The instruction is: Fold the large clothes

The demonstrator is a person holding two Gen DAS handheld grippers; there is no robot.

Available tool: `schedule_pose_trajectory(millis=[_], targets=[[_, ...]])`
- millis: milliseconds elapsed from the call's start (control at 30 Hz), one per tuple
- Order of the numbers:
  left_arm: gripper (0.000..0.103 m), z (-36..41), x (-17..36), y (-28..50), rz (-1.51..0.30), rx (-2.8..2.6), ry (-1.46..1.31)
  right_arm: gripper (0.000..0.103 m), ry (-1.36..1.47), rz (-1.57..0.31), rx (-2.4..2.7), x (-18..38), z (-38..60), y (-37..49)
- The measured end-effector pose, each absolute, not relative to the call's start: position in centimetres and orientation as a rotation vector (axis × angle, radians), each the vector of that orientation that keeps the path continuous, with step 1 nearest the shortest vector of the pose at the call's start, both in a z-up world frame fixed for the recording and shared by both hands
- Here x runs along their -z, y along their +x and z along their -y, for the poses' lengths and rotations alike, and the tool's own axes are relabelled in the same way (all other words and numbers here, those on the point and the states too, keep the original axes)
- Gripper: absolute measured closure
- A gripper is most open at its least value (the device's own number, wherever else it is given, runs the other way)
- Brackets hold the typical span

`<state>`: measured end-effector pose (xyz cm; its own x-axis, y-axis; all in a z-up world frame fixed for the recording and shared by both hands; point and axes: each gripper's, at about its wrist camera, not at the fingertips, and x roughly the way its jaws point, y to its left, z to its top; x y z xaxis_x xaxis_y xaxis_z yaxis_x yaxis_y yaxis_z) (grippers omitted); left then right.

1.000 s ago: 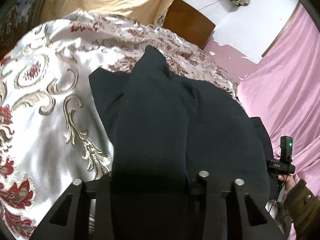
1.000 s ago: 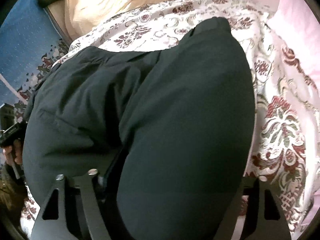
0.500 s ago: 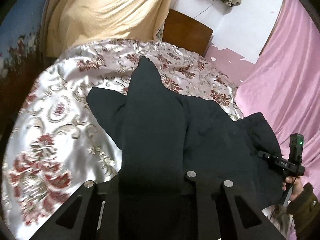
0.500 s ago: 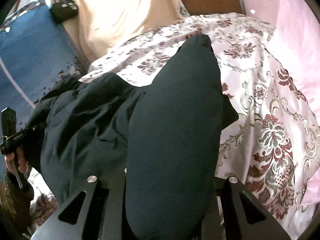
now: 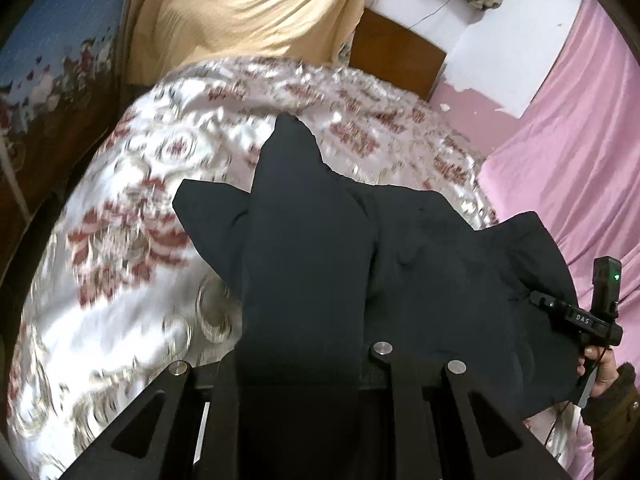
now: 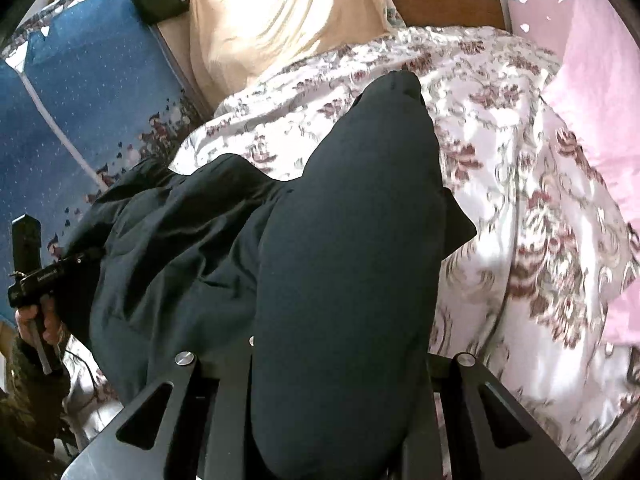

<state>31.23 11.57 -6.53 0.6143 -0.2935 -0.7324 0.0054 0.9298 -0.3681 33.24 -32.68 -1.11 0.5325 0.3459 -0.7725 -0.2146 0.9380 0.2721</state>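
Observation:
A large dark navy garment [image 5: 312,264] hangs lifted above a bed, held at two places. My left gripper [image 5: 304,392] is shut on one part of it; the cloth drapes forward over the fingers and hides the tips. My right gripper [image 6: 340,392] is shut on another part of the garment [image 6: 352,240], which also covers its fingers. The right gripper's handle [image 5: 592,312] shows at the right edge of the left wrist view, and the left gripper's handle [image 6: 32,272] at the left edge of the right wrist view.
The bed has a shiny white bedspread [image 5: 140,240] with red and gold floral pattern. A yellow cloth [image 5: 240,12] lies at the head, by a brown headboard [image 5: 396,60]. Pink fabric [image 5: 568,160] is on the right, a blue panel [image 6: 80,100] on the left.
Both grippers have risen and pulled back with the garment. More of the bedspread and the room shows around it, and the garment hangs higher off the bed.

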Motion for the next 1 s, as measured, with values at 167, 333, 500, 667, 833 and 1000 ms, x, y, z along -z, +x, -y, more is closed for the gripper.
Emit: schedule_pose_trajectory(millis=[167, 333, 500, 667, 833, 1000], targets=[[0.082, -11.5, 8.6, 30.3, -0.918, 0.146, -0.338, 0.080, 0.139, -0.973, -0.275, 3.3, 32.6, 32.3], [0.072, -11.6, 9.1, 30.3, -0.971, 0.105, -0.358, 0.069, 0.133, -0.981, -0.213, 3.9, 32.7, 31.8], [0.052, -12.6, 10.4, 30.0, -1.037, 0.032, -0.428, 0.046, 0.157, -1.005, -0.135, 4.5, 33.1, 31.5], [0.018, -12.3, 9.5, 28.3, -0.984, -0.070, -0.390, 0.011, 0.144, -0.965, -0.044, 4.3, 33.4, 30.0], [0.010, -11.2, 7.5, 26.5, -0.915, -0.134, -0.317, 0.010, 0.150, -0.907, 0.001, 3.5, 33.3, 28.2], [0.004, -8.8, 4.8, 24.4, -0.839, -0.132, -0.228, 0.008, 0.123, -0.799, 0.011, 1.7, 32.4, 25.7]])
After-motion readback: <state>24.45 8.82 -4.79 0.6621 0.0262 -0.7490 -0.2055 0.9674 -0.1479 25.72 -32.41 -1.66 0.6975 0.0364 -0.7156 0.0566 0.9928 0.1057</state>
